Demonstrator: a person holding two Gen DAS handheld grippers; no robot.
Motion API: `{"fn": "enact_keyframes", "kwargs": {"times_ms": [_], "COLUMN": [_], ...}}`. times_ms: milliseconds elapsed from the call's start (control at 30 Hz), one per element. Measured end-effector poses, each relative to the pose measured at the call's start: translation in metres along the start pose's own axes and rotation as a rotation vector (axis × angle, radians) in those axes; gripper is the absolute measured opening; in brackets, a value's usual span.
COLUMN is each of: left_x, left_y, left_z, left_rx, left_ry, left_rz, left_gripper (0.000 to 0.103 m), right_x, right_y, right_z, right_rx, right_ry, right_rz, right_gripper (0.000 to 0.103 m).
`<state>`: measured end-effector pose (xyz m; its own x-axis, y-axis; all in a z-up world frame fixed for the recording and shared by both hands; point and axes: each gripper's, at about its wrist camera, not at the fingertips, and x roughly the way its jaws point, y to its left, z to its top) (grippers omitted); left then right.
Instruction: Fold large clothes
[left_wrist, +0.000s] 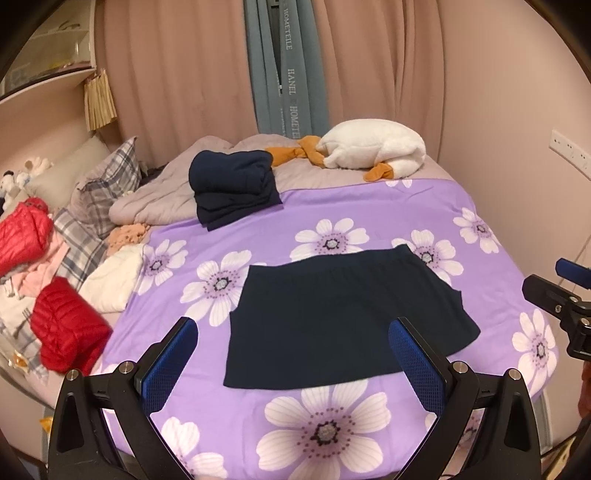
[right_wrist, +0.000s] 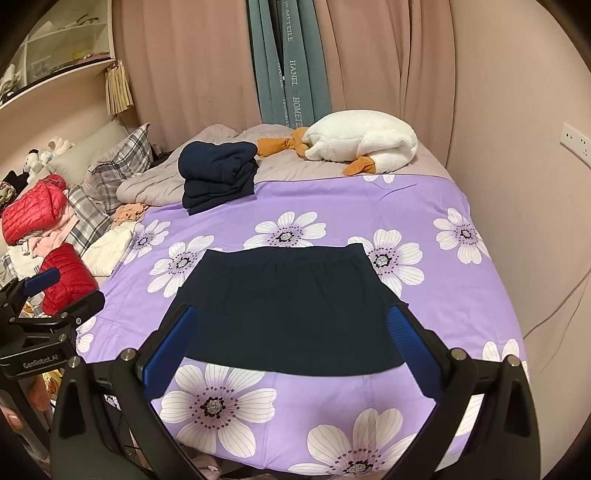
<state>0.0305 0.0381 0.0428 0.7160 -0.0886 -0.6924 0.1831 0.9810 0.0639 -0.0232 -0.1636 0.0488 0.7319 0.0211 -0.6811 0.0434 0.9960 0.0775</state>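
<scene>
1. Dark navy garment (left_wrist: 332, 314): lies spread flat on the purple flowered bedspread (left_wrist: 369, 206), in its middle and toward the near edge. The gathered waistband faces the far edge; the straight hem faces the near edge. It appears partly folded, judging from its compact rectangular outline.
2. Left gripper (left_wrist: 293, 363): fingers spread wide apart, holding nothing, raised above the near edge with the hem between them in the left wrist view.
3. Right gripper (right_wrist: 290, 354): fingers likewise wide apart and empty, raised above the near edge, framing the hem.
4. Folded navy stack (left_wrist: 234, 188): rests at the far left of the bedspread, partly on the grey quilt (left_wrist: 155, 195). This is the likely destination.
5. Risk, pinch depth: the fabric is thin and lies flat on soft bedding. A low pinch may also catch the bedspread and drag it along.
6. Risk, layers: catching only the top layer would open the existing fold.
7. Risk, symmetry: unequal lift between the two corners would skew the next fold.
8. Risk, clutter: red padded jackets (left_wrist: 70, 332) lie off the left edge; a wide swing could snag them.
</scene>
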Motion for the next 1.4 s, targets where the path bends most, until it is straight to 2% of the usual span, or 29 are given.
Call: {"fn": "enact_keyframes", "kwargs": {"times_ms": [667,1400], "left_x": [-0.002,-0.001], "left_y": [-0.003,0.011], "left_z": [-0.001,-0.005], "left_rx": [-0.003,-0.015], "left_ry": [0.003,0.009], "left_rz": [-0.003,0.017], "left_gripper": [0.102,0.102], "right_x": [0.002,0.006], "right_y": [0.0,0.002], "right_z": [0.0,-0.004], "right_rx": [0.003,-0.002], "right_ry": [0.007,0.018], "right_rz": [0.005,0.022], "right_gripper": [0.102,0.102]}}
